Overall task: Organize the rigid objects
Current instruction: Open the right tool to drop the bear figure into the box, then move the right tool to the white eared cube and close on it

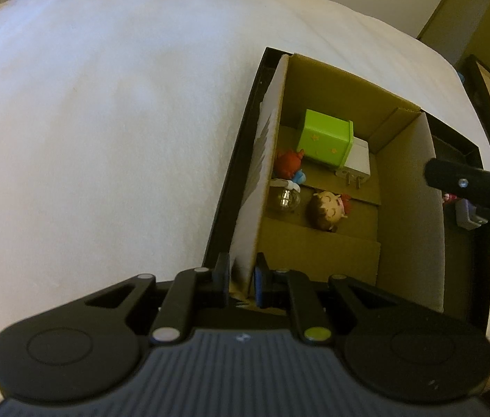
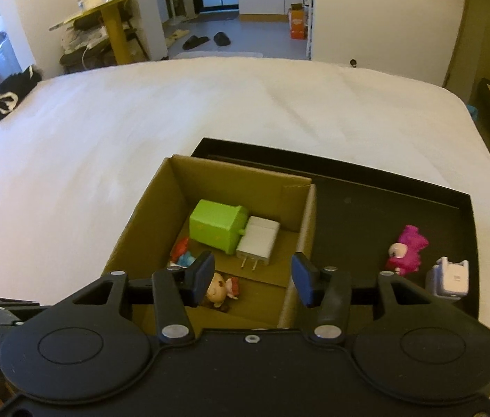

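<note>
**White bed, one box, two toys left in the tray**

White bedding (image 2: 210, 111) fills both views, and on it sits a black tray (image 2: 377, 187) with a cardboard box (image 2: 161, 205) in its left part. The left gripper (image 1: 241, 279) is clamped tight on the box's left wall, pads pressed to the cardboard at 6 o'clock in its own view. The right gripper (image 2: 250, 279) hovers over the box's near edge, jaws parted and empty.

Inside the box: a green cube (image 1: 325, 139), a white charger (image 1: 354, 163) touching it, a big-headed doll (image 1: 325, 210), a red-and-blue figure (image 1: 290, 166) and a clear bulb (image 1: 285, 199), which only the left view shows.

Only the right view shows the pink toy (image 2: 406, 248) and the white-and-lilac item (image 2: 448, 276) clearly, at 3 o'clock on the tray floor, outside the box.
</note>
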`<action>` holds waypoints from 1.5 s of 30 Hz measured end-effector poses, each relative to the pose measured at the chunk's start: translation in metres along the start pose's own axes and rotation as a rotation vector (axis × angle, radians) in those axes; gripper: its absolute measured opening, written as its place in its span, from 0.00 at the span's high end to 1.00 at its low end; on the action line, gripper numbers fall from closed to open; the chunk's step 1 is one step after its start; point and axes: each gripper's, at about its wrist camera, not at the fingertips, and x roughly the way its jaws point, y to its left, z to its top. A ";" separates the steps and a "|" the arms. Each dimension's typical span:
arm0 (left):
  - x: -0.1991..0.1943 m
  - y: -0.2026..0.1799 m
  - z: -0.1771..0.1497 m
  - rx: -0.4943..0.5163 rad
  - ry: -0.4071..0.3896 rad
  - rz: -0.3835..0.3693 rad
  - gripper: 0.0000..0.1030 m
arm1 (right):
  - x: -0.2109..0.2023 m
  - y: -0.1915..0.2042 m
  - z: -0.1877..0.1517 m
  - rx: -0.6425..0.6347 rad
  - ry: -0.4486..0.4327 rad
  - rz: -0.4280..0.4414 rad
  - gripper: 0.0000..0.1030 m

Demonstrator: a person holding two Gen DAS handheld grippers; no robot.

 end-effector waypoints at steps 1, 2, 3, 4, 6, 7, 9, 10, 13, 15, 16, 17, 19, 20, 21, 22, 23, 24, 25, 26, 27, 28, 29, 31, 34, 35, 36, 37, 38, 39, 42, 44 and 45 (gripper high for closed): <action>-0.001 -0.001 0.000 0.003 -0.004 0.005 0.87 | -0.002 -0.003 0.000 0.001 -0.003 -0.003 0.52; -0.001 -0.001 -0.001 0.005 -0.007 0.008 0.87 | -0.004 -0.006 -0.001 0.003 -0.004 -0.004 0.52; -0.002 -0.002 -0.001 0.007 -0.009 0.012 0.87 | -0.004 -0.008 -0.001 0.004 -0.003 -0.005 0.52; -0.002 -0.003 -0.002 0.009 -0.012 0.017 0.87 | -0.005 -0.011 -0.002 0.006 -0.003 -0.008 0.52; -0.003 -0.005 -0.003 0.014 -0.017 0.027 0.87 | -0.006 -0.018 -0.005 0.012 -0.001 -0.016 0.51; -0.004 -0.006 -0.003 0.015 -0.020 0.029 0.87 | -0.007 -0.021 -0.006 0.016 0.000 -0.019 0.51; -0.004 -0.008 -0.003 0.027 -0.024 0.044 0.87 | -0.008 -0.028 -0.008 0.026 0.000 -0.025 0.51; -0.004 -0.009 -0.003 0.031 -0.025 0.051 0.87 | -0.009 -0.031 -0.009 0.029 -0.002 -0.027 0.49; -0.004 -0.012 -0.003 0.040 -0.023 0.073 0.86 | -0.013 -0.045 -0.013 0.053 -0.013 -0.035 0.42; -0.004 -0.015 -0.003 0.046 -0.025 0.104 0.83 | -0.015 -0.054 -0.015 0.062 -0.020 -0.038 0.40; -0.004 -0.017 -0.003 0.052 -0.027 0.120 0.83 | -0.016 -0.058 -0.016 0.066 -0.022 -0.040 0.40; -0.004 -0.018 -0.004 0.058 -0.029 0.131 0.83 | -0.016 -0.063 -0.017 0.069 -0.023 -0.040 0.40; -0.005 -0.022 -0.004 0.069 -0.033 0.153 0.81 | -0.017 -0.072 -0.019 0.077 -0.028 -0.043 0.38; -0.005 -0.024 -0.004 0.073 -0.034 0.162 0.79 | -0.018 -0.075 -0.021 0.081 -0.032 -0.043 0.37; -0.005 -0.025 -0.004 0.074 -0.034 0.172 0.77 | -0.018 -0.081 -0.023 0.087 -0.037 -0.046 0.34; -0.005 -0.025 -0.004 0.072 -0.033 0.180 0.75 | -0.019 -0.084 -0.025 0.091 -0.041 -0.050 0.31; -0.005 -0.024 -0.004 0.066 -0.032 0.190 0.71 | -0.019 -0.088 -0.027 0.095 -0.045 -0.056 0.30; -0.005 -0.023 -0.004 0.055 -0.033 0.201 0.66 | -0.019 -0.092 -0.029 0.099 -0.050 -0.066 0.29; -0.005 -0.023 -0.004 0.046 -0.036 0.211 0.64 | -0.019 -0.097 -0.031 0.107 -0.057 -0.077 0.29; -0.006 -0.022 -0.003 0.039 -0.040 0.221 0.61 | -0.019 -0.101 -0.033 0.114 -0.062 -0.084 0.28; -0.007 -0.022 -0.003 0.034 -0.047 0.230 0.59 | -0.019 -0.104 -0.034 0.119 -0.065 -0.088 0.27; -0.008 -0.023 -0.003 0.033 -0.055 0.237 0.57 | -0.019 -0.108 -0.036 0.125 -0.069 -0.090 0.24; -0.010 -0.024 -0.003 0.033 -0.064 0.243 0.54 | -0.018 -0.112 -0.038 0.131 -0.072 -0.093 0.22; -0.013 -0.026 -0.004 0.032 -0.085 0.259 0.49 | -0.017 -0.121 -0.041 0.140 -0.079 -0.102 0.18; -0.016 -0.028 -0.004 0.030 -0.110 0.283 0.43 | -0.012 -0.134 -0.045 0.165 -0.079 -0.103 0.18; -0.017 -0.029 -0.004 0.029 -0.113 0.287 0.38 | -0.010 -0.139 -0.046 0.171 -0.077 -0.102 0.18; -0.019 -0.029 -0.003 0.028 -0.118 0.290 0.34 | -0.008 -0.142 -0.046 0.170 -0.075 -0.103 0.18; -0.020 -0.030 -0.003 0.027 -0.122 0.291 0.31 | -0.007 -0.144 -0.047 0.168 -0.075 -0.105 0.18; -0.020 -0.031 -0.003 0.029 -0.125 0.291 0.27 | -0.004 -0.148 -0.047 0.167 -0.073 -0.108 0.17; -0.021 -0.032 -0.002 0.032 -0.128 0.291 0.23 | -0.002 -0.151 -0.047 0.170 -0.069 -0.111 0.15; -0.023 -0.037 -0.002 0.044 -0.137 0.299 0.16 | 0.003 -0.161 -0.049 0.188 -0.068 -0.116 0.14; -0.023 -0.039 -0.003 0.048 -0.149 0.318 0.14 | 0.007 -0.168 -0.051 0.214 -0.065 -0.123 0.13; -0.024 -0.040 -0.002 0.049 -0.156 0.325 0.13 | 0.009 -0.172 -0.051 0.238 -0.062 -0.122 0.13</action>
